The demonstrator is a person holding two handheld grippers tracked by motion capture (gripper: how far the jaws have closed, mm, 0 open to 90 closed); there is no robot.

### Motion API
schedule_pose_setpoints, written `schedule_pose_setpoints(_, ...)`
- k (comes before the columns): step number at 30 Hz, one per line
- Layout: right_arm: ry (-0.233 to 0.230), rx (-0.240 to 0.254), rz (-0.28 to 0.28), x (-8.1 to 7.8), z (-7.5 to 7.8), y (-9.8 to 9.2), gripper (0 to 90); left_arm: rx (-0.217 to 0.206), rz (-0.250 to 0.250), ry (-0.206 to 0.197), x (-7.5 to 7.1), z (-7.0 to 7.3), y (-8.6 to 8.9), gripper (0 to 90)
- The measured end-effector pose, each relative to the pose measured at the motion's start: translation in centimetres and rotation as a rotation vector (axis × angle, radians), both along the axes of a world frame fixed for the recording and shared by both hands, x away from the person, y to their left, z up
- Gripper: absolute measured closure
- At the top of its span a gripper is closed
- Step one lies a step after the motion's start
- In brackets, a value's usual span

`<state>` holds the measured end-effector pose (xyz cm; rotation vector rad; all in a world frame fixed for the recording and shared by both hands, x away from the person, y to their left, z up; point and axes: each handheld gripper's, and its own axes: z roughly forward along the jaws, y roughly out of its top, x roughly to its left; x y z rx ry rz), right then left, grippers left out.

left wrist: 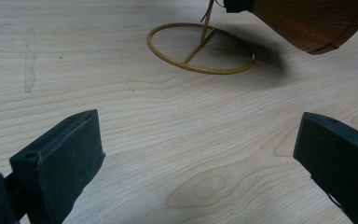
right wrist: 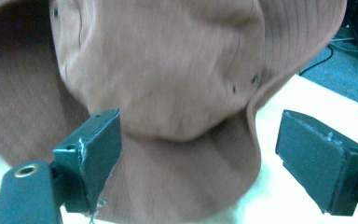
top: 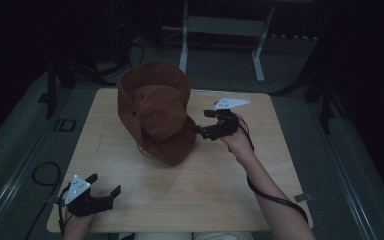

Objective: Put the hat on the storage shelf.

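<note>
High view: brown hat (top: 156, 112) on gold wire stand (top: 145, 150), tilted, mid-table (top: 220, 185). Right gripper (top: 206, 131) just beside hat brim, jaws wide, nothing held. Right gripper view: hat crown (right wrist: 168, 70) directly ahead between spread jaws, brim drooping below. Left gripper (top: 102, 192) well apart from hat, jaws wide, empty. Left gripper view: stand's ring base (left wrist: 200, 49) ahead, hat brim edge above it.
</note>
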<state>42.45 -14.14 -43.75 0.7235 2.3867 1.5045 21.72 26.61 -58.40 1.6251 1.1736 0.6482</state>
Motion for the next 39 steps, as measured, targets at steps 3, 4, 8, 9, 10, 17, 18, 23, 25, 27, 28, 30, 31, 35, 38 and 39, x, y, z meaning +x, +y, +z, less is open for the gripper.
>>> schedule_pose_setpoints(3,0.015,-0.007,-0.003,-0.5,-1.5,-0.7,14.1,-0.002,-0.001,0.001,0.0,0.0,0.0,1.7)
schedule_pose_setpoints(4,0.021,-0.008,-0.006,-0.6,-1.8,-0.8,14.1,-0.003,-0.002,0.002,0.0,0.0,0.0,1.7)
schedule_pose_setpoints(8,0.041,0.013,-0.02,-1.1,-3.6,-1.4,14.3,-0.003,-0.004,0.0,0.1,0.0,0.0,1.7)
schedule_pose_setpoints(9,0.047,0.015,-0.021,-1.3,-4.1,-1.5,14.3,-0.004,-0.003,0.001,0.1,0.0,0.0,1.7)
schedule_pose_setpoints(10,0.048,0.016,-0.023,-1.5,-4.5,-1.7,14.4,-0.002,-0.001,0.001,0.1,0.0,0.0,1.7)
schedule_pose_setpoints(17,0.074,0.035,-0.022,-3.2,-7.4,-3.3,14.3,-0.006,-0.001,0.002,0.1,0.0,0.0,1.7)
schedule_pose_setpoints(18,0.072,0.036,-0.023,-3.5,-7.7,-3.6,14.3,-0.006,-0.003,0.003,0.1,0.0,-0.1,1.7)
schedule_pose_setpoints(23,0.066,0.016,-0.024,-5.1,-9.4,-5.0,14.0,-0.001,-0.007,0.005,0.0,0.0,-0.2,1.7)
schedule_pose_setpoints(25,0.079,0.004,-0.024,-5.7,-10.2,-5.4,13.9,-0.001,-0.006,0.007,0.1,0.0,-0.2,1.7)
schedule_pose_setpoints(27,0.073,-0.02,-0.031,-6.3,-10.9,-5.7,13.6,-0.001,-0.004,0.006,0.0,0.0,-0.2,1.7)
schedule_pose_setpoints(28,0.067,-0.031,-0.035,-6.6,-11.2,-5.9,13.5,-0.001,-0.003,0.006,0.0,0.0,-0.2,1.7)
schedule_pose_setpoints(30,0.067,-0.036,-0.04,-7.3,-11.6,-6.4,13.3,0.0,-0.002,0.006,0.0,0.0,-0.2,1.7)
schedule_pose_setpoints(31,0.063,-0.04,-0.048,-7.5,-11.8,-6.7,13.3,0.0,-0.003,0.006,0.0,0.0,-0.2,1.7)
schedule_pose_setpoints(35,0.057,-0.042,-0.063,-8.7,-12.4,-7.9,13.3,0.001,-0.002,0.008,0.1,0.0,-0.2,1.7)
schedule_pose_setpoints(38,0.055,-0.035,-0.075,-9.3,-12.5,-8.7,13.3,0.001,-0.002,0.007,0.0,0.0,-0.2,1.7)
schedule_pose_setpoints(39,0.049,-0.039,-0.078,-9.5,-12.4,-9.0,13.5,0.0,-0.003,0.006,0.0,0.0,-0.2,1.7)
